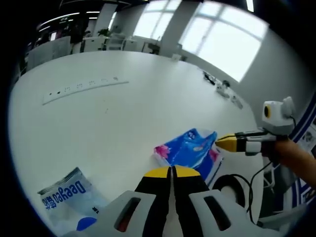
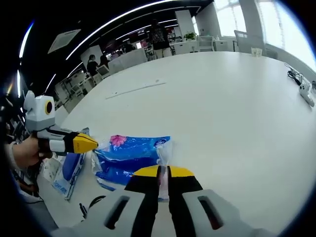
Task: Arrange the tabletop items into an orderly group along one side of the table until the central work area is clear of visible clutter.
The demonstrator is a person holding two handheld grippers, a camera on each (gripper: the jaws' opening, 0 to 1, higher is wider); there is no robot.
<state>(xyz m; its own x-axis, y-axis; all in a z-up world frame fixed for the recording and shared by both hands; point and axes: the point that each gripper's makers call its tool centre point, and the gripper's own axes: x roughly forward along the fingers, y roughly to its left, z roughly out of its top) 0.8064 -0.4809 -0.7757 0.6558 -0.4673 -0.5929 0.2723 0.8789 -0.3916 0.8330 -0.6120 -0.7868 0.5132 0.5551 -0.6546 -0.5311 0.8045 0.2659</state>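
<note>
A blue tissue pack [image 1: 190, 148] with a pink flower print lies near the table's edge. My right gripper [image 2: 163, 172] is shut on the clear end flap of the blue tissue pack [image 2: 131, 154]; its yellow tips [image 1: 223, 142] meet that pack's corner from the right. A second pack [image 1: 69, 193] printed "Deeyeo" lies at the lower left, partly off the edge of the view. My left gripper [image 1: 172, 171] hangs just short of the blue pack, jaws shut with nothing between them. From the right gripper view the left gripper [image 2: 88, 143] sits beside the pack's left end, above the Deeyeo pack [image 2: 69, 170].
A long white power strip [image 1: 84, 88] lies across the white table [image 1: 148, 94]. Cables and small white devices [image 1: 222, 88] rest at the far edge. A black looped cable [image 1: 232, 183] sits near the blue pack. People and desks [image 2: 158, 37] stand beyond the table.
</note>
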